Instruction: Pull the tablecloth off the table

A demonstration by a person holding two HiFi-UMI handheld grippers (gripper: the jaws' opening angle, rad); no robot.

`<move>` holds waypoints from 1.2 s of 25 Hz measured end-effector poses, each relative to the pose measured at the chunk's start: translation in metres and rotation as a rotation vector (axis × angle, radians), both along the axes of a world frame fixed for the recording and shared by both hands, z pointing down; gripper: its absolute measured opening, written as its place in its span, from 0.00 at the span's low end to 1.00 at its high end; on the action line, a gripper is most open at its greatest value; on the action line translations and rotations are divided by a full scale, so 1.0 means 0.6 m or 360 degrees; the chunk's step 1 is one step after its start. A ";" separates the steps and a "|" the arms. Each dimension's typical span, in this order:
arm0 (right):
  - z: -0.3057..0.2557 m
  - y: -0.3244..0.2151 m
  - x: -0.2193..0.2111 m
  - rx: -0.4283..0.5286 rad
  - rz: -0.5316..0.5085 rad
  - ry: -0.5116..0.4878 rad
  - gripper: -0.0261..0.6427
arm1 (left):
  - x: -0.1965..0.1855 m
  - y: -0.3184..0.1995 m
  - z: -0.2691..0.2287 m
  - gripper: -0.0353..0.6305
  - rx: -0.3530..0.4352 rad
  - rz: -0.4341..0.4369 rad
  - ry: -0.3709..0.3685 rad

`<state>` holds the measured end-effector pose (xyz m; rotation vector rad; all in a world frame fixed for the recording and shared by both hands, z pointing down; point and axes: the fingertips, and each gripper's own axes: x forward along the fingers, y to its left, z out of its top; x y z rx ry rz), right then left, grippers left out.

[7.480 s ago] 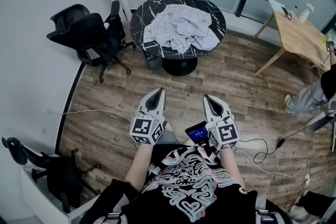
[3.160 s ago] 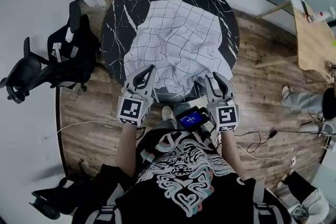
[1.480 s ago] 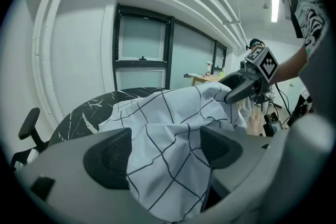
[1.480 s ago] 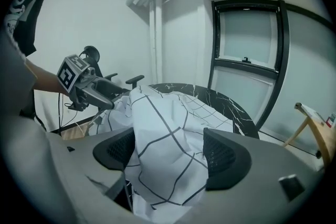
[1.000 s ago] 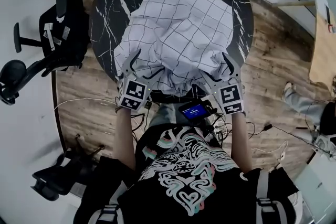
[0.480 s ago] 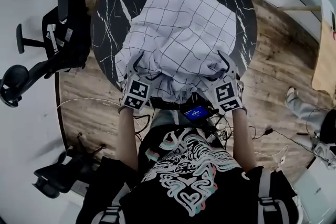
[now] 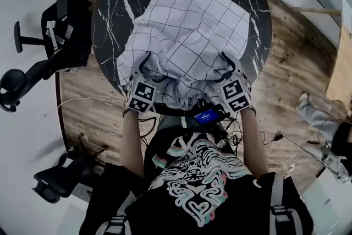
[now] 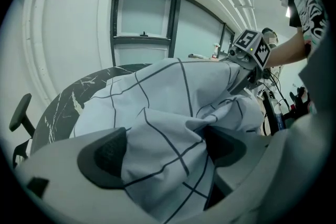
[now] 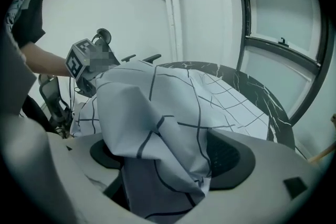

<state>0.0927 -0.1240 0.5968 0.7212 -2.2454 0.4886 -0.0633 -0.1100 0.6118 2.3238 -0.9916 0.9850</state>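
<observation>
White cloth: checked tablecloth (image 7: 190, 25) bunched toward the table's (image 7: 113, 14) near edge.
Left gripper (image 7: 153, 70): jaws wide around a fold, probably about to clamp.
Right gripper (image 7: 224, 69): jaws just opened wide, with a fold between them.
Surface: black marble.
Room: wooden floor (image 7: 88, 96), office chair (image 7: 60, 30).

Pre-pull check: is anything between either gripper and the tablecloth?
Nothing visible. Folds of the tablecloth lie between the open jaws of the left gripper and the right gripper, whose jaws have just been opening.
</observation>
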 end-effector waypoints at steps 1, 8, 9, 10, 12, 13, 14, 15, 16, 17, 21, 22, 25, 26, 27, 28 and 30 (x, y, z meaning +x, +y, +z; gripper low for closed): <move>0.004 -0.001 -0.002 -0.0021 -0.0010 -0.0006 0.68 | 0.000 0.000 0.003 0.75 -0.0010 -0.0002 0.0003; 0.034 -0.003 -0.008 -0.0212 -0.0052 -0.0085 0.68 | 0.006 -0.005 0.016 0.75 -0.0066 -0.0003 0.0024; 0.037 -0.004 -0.009 -0.0220 -0.0058 -0.0090 0.68 | 0.007 -0.006 0.017 0.75 -0.0078 -0.0006 0.0024; 0.039 -0.004 -0.010 -0.0226 -0.0062 -0.0096 0.68 | 0.007 -0.007 0.018 0.75 -0.0090 -0.0007 0.0026; 0.045 -0.002 -0.011 -0.0256 -0.0071 -0.0097 0.68 | 0.009 -0.007 0.024 0.75 -0.0108 -0.0010 0.0035; 0.048 -0.001 -0.012 -0.0274 -0.0077 -0.0095 0.68 | 0.009 -0.008 0.027 0.75 -0.0113 -0.0012 0.0042; 0.052 -0.001 -0.013 -0.0288 -0.0081 -0.0099 0.67 | 0.010 -0.008 0.030 0.75 -0.0116 -0.0012 0.0049; 0.055 -0.001 -0.015 -0.0299 -0.0083 -0.0109 0.67 | 0.010 -0.009 0.032 0.74 -0.0120 -0.0009 0.0055; 0.058 -0.002 -0.016 -0.0309 -0.0083 -0.0121 0.67 | 0.011 -0.009 0.035 0.74 -0.0128 -0.0003 0.0056; 0.061 -0.002 -0.018 -0.0318 -0.0081 -0.0132 0.67 | 0.012 -0.008 0.038 0.74 -0.0138 0.0005 0.0052; 0.075 -0.002 -0.024 -0.0355 -0.0077 -0.0135 0.66 | 0.013 -0.007 0.047 0.74 -0.0181 0.0028 0.0029; 0.078 -0.003 -0.026 -0.0363 -0.0074 -0.0129 0.66 | 0.013 -0.007 0.048 0.74 -0.0184 0.0032 0.0030; 0.081 -0.003 -0.028 -0.0369 -0.0060 -0.0112 0.65 | 0.015 -0.008 0.052 0.74 -0.0194 0.0045 0.0034; 0.083 -0.002 -0.028 -0.0367 -0.0055 -0.0109 0.65 | 0.016 -0.007 0.054 0.74 -0.0197 0.0046 0.0035; 0.085 -0.002 -0.028 -0.0364 -0.0051 -0.0107 0.65 | 0.016 -0.006 0.057 0.74 -0.0199 0.0047 0.0036; 0.087 -0.002 -0.029 -0.0361 -0.0050 -0.0104 0.65 | 0.015 -0.005 0.059 0.74 -0.0196 0.0049 0.0038; 0.089 -0.003 -0.032 -0.0361 -0.0047 -0.0097 0.65 | 0.014 -0.005 0.060 0.74 -0.0186 0.0059 0.0045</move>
